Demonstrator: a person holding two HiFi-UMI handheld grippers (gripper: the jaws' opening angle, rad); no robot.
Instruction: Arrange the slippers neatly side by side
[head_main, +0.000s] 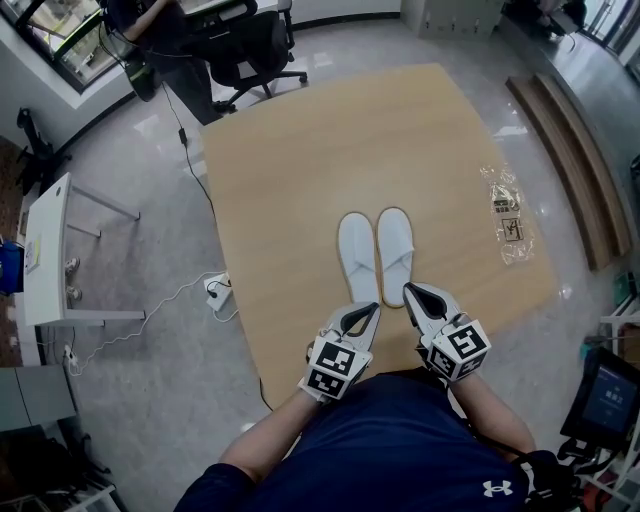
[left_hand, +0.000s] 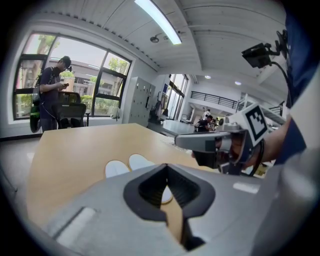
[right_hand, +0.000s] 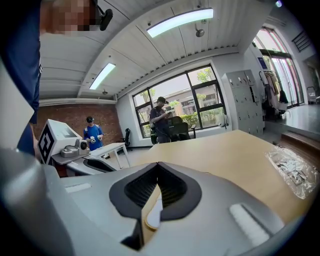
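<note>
Two white slippers, the left slipper (head_main: 358, 258) and the right slipper (head_main: 395, 248), lie side by side, toes pointing away, on the wooden table (head_main: 300, 160). My left gripper (head_main: 368, 313) hovers shut just short of the left slipper's heel, with nothing in it. The right gripper (head_main: 410, 292) is shut and empty too, at the right slipper's heel end. In the left gripper view both slippers (left_hand: 125, 166) show beyond the closed left gripper (left_hand: 166, 167), with the right gripper (left_hand: 207, 142) alongside. The right gripper view shows its own closed right gripper (right_hand: 158, 165) and a sliver of slipper (right_hand: 155, 216).
A clear plastic bag (head_main: 508, 215) lies on the table to the right of the slippers. An office chair (head_main: 250, 45) stands beyond the far edge. A power strip (head_main: 218, 288) and cable lie on the floor left. A person (left_hand: 50, 95) stands by the windows.
</note>
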